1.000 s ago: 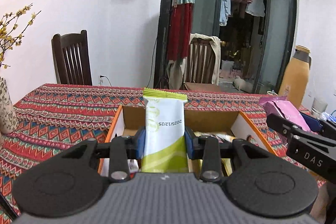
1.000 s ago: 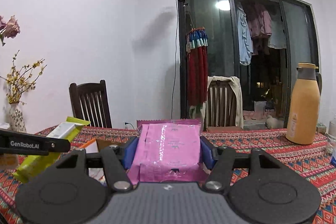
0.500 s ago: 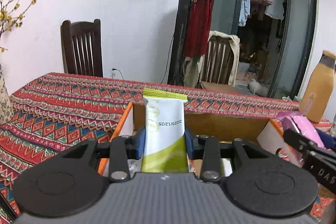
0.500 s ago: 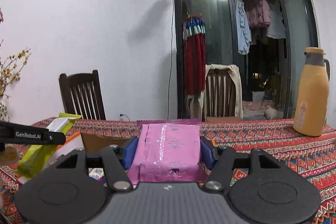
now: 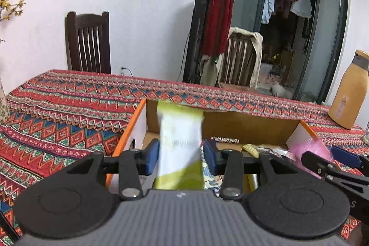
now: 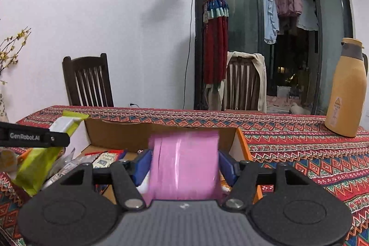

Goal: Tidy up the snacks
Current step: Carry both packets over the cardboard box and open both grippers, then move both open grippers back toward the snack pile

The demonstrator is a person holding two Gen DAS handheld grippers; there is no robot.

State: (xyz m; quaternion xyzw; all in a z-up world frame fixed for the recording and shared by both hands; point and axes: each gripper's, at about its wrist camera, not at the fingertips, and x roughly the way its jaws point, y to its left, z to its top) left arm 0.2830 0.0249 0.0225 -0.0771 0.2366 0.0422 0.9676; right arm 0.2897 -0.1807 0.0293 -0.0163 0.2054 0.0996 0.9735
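The cardboard box (image 5: 251, 126) sits on the patterned tablecloth (image 5: 69, 112), and both grippers hang over its open top. The left gripper (image 5: 181, 153) is above the box's left end; its jaws have just been opening, and the green and white snack packet (image 5: 180, 137) stands blurred between the blue pads (image 5: 153, 153), which no longer press on it. The right gripper (image 6: 184, 164) is above the box's right end; its jaws have also just been opening, and the pink snack packet (image 6: 184, 165) shows blurred between its parted pads (image 6: 227, 167), released. Other snacks (image 5: 253, 149) lie on the floor of the box. A yellow bottle (image 6: 348, 93) stands on the cloth, well to the right of the box.
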